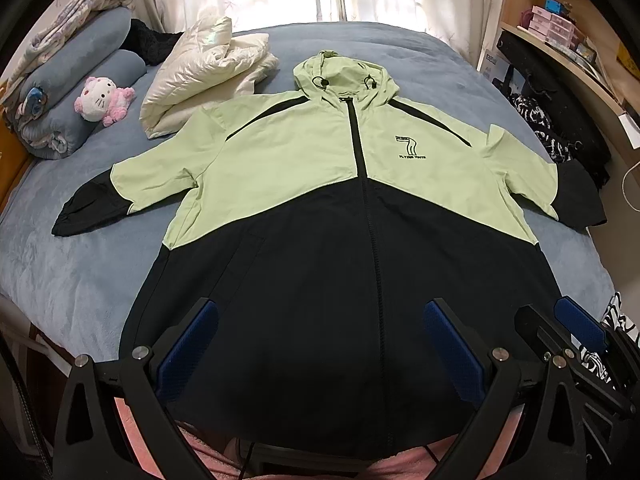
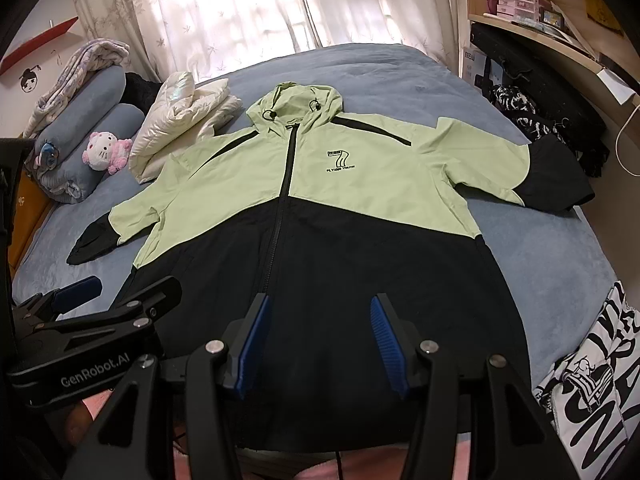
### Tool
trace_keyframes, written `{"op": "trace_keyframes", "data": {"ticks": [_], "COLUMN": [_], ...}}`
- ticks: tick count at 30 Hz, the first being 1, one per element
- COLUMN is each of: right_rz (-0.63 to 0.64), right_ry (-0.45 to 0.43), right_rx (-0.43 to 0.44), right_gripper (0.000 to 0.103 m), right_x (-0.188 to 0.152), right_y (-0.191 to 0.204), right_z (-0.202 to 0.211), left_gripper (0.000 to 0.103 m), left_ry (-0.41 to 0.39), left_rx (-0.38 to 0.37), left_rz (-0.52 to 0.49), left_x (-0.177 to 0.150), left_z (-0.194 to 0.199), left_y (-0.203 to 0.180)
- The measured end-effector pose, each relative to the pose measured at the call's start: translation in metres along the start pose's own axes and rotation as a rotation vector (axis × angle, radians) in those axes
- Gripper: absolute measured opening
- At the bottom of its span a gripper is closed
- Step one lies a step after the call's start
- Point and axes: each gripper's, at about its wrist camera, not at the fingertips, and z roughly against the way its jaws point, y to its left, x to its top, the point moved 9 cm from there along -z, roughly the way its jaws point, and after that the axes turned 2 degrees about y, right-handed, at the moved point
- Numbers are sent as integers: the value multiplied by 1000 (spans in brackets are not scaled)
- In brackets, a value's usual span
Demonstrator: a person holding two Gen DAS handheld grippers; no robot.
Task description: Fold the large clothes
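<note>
A large hooded jacket (image 1: 280, 168), light green on top and black below, lies flat and face up on the blue bed, zipped, sleeves spread to both sides; it also shows in the right wrist view (image 2: 360, 184). My left gripper (image 1: 320, 320) is open and empty above the jacket's black hem. My right gripper (image 2: 318, 320) is open and empty above the hem too. The right gripper shows at the right edge of the left wrist view (image 1: 560, 320), and the left gripper at the lower left of the right wrist view (image 2: 116, 292).
A folded cream puffer jacket (image 1: 200, 76) lies at the back left beside rolled blue bedding (image 1: 80, 92) and a pink plush cat (image 1: 102, 100). Black-and-white printed clothes (image 2: 592, 376) lie at the bed's right edge. A wooden shelf (image 1: 560, 40) stands on the right.
</note>
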Motion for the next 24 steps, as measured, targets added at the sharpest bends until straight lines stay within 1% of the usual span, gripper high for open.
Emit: {"op": "trace_keyframes", "data": {"ticks": [5,8,11,14,18,21,23,24], "right_rz": [20,43,65,79,113,116,107,102], "right_ry": [-4,-28,-54,-74,-90,-73,-57,-58], "right_rx": [-9,-21,-33,-42,-93,-90,-98,-96], "right_gripper": [52,52,52,52,52,52,52,52], "right_x": [-1,5,14,28,42,52,61,66], "right_y": [4,3,-2,-13,-31,-48,-63,-71], "right_z": [2,9,20,31,41,44,45,45], "left_gripper": [101,101,101,101,101,101,101,101], "left_ry": [-22,-38,-47,-68,-130,-174,-221,-258], "left_rx": [-16,-24,-56,-61,-64,-74,-53,-33], "left_rz": [-9,-21,-32,-58,-124,-187,-234,-267], "left_x": [5,10,16,28,47,62,73,80], "left_z": [4,8,12,18,30,36,42,46], "left_y": [-2,-6,-12,-21,-41,-61,-73,-81]}}
